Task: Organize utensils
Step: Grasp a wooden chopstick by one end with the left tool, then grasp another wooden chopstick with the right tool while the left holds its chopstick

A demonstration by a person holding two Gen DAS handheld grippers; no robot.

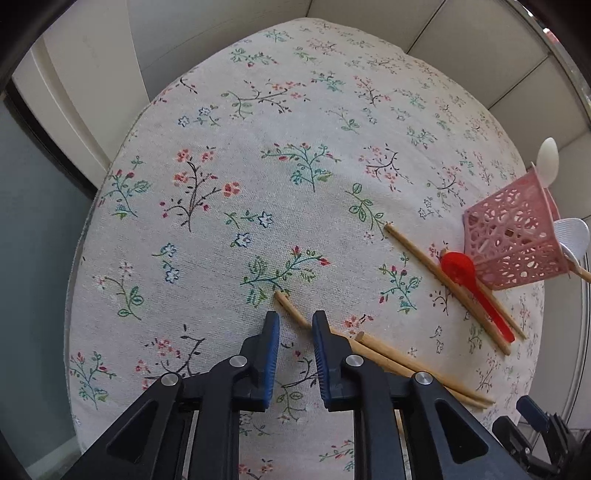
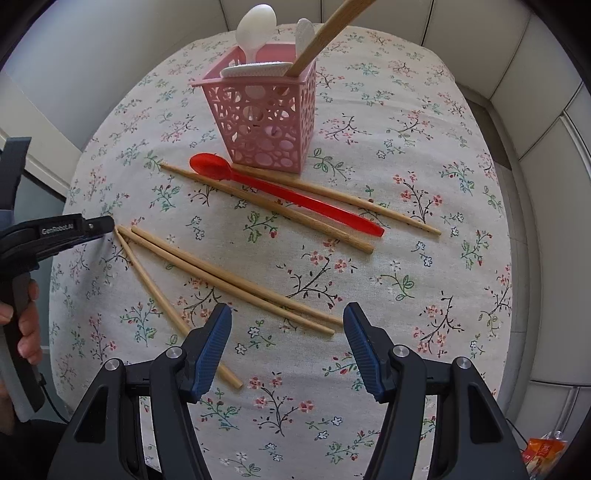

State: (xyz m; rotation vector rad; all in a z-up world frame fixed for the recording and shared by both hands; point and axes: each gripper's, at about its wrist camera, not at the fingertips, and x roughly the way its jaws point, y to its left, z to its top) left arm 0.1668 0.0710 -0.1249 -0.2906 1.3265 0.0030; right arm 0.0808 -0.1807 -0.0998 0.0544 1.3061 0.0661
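Note:
A pink lattice holder [image 2: 264,114] stands on the floral tablecloth, holding white spoons [image 2: 255,29] and a wooden utensil [image 2: 321,35]; it also shows in the left wrist view [image 1: 513,236]. A red spoon [image 2: 288,194] lies in front of it between two chopsticks [image 2: 269,208]. Three more chopsticks [image 2: 229,275] lie nearer. My left gripper [image 1: 295,325] is open low over the end of one chopstick [image 1: 291,306], which runs between its fingers. It also shows in the right wrist view [image 2: 99,223]. My right gripper [image 2: 288,317] is open and empty, above the near ends of the chopsticks.
The round table [image 1: 258,110] has a flowered cloth and drops off at its edges. Pale wall panels [image 2: 110,48] stand behind it. An orange packet [image 2: 545,452] lies off the table at the lower right.

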